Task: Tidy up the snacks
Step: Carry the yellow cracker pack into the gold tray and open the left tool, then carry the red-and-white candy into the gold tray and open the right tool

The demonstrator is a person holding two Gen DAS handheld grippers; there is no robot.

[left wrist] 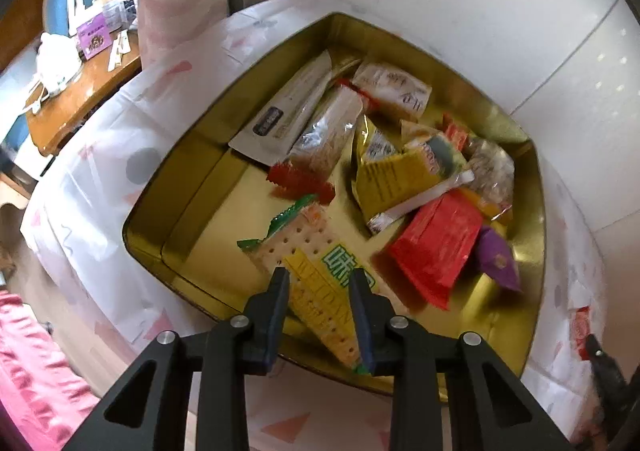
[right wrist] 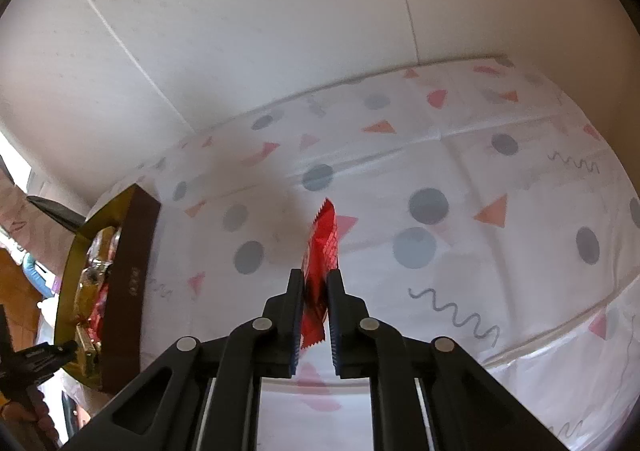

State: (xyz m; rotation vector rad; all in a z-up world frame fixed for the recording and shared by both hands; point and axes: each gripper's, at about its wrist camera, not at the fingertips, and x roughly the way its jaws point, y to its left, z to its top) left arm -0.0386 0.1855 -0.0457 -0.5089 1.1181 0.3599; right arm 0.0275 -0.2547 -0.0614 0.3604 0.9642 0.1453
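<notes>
- Left wrist view: the left gripper hung over the near edge of a gold tin box. A cracker packet with green and yellow print lay between its fingers, half in the box and half over the rim; whether the pads pressed on it could not be told.
- Only this view showed the box's contents: a white sachet, a clear-wrapped bar, a yellow packet, a red packet, a purple wrapper and a small red sweet, loosely heaped toward the far right.
- This view also took in a wooden side table far left.
- Right wrist view: the right gripper had its fingers clamped on a red foil wrapper, held edge-up above the patterned tablecloth on the surface.
- Here the tin box appeared only from outside, at far left, its brown wall toward the camera and well apart from the wrapper.
</notes>
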